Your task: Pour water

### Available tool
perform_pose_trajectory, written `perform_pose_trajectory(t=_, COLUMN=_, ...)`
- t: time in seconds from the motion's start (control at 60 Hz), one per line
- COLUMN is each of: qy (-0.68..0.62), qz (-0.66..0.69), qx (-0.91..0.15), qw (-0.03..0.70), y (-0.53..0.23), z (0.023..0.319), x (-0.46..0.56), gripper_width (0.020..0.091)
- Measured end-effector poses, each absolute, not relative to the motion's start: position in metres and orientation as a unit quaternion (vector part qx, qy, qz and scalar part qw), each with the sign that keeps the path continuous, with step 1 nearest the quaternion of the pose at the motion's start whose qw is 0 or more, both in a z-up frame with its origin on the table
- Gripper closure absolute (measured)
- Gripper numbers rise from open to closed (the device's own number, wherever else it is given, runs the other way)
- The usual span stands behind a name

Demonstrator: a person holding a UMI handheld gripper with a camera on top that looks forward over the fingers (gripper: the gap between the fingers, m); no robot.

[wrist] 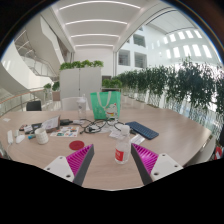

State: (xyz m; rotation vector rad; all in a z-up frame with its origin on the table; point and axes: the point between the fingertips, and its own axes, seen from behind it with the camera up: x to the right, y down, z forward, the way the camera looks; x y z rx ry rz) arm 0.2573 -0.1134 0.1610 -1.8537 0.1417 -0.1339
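Note:
A small clear plastic bottle point(121, 150) with a red label and white cap stands upright on the light wooden table point(170, 125). It is between my fingers' tips, closer to the right pad, with a gap on each side. My gripper point(113, 159) is open, its magenta pads point(81, 159) spread wide. A red round dish point(77, 145) lies on the table just beyond the left finger. No cup or glass can be made out clearly.
Beyond the fingers the table carries a dark tablet point(142, 130), cables and small items point(70, 128), a white cup-like object point(41, 136) and a laptop point(34, 105). Green chairs point(104, 102) and planters stand further back in a bright atrium.

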Motion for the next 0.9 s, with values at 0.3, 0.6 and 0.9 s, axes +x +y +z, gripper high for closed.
perform_pose_trajectory(t=0.3, qy=0.066, qz=-0.049, qx=-0.787, qw=0.612, y=0.026, z=0.091, x=0.329, gripper_width=0.0280)
perform_pose_trajectory(t=0.6, qy=0.085, qz=-0.042, qx=-0.784, qw=0.614, y=0.044, z=0.070, x=0.334, gripper_width=0.0671)
perform_pose_trajectory(t=0.9, qy=0.097, qz=-0.042, qx=-0.808, qw=0.580, y=0.056, z=0.114, x=0.316, gripper_width=0.0718)
